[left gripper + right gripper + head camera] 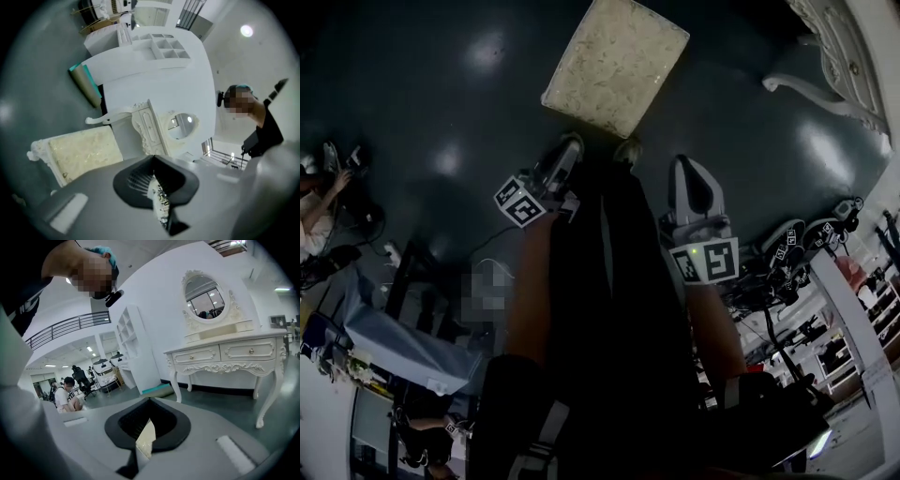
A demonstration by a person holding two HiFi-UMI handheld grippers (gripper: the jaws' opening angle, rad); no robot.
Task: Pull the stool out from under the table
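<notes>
Fingers: both pairs are pressed together on nothing, on our left gripper (569,150) and our right gripper (687,173) alike.
Floor (441,94): dark and glossy, with open room ahead of us.
Table (839,52): white and carved, at the far right edge.
Stool (614,61): its cushioned seat stands out on the floor, apart from the table, so we judge the pull done.
Arms: we hold them low beside our legs (609,281), grippers aimed at the stool but well short of it. We read this as a resting pose, since nothing needs holding.
</notes>
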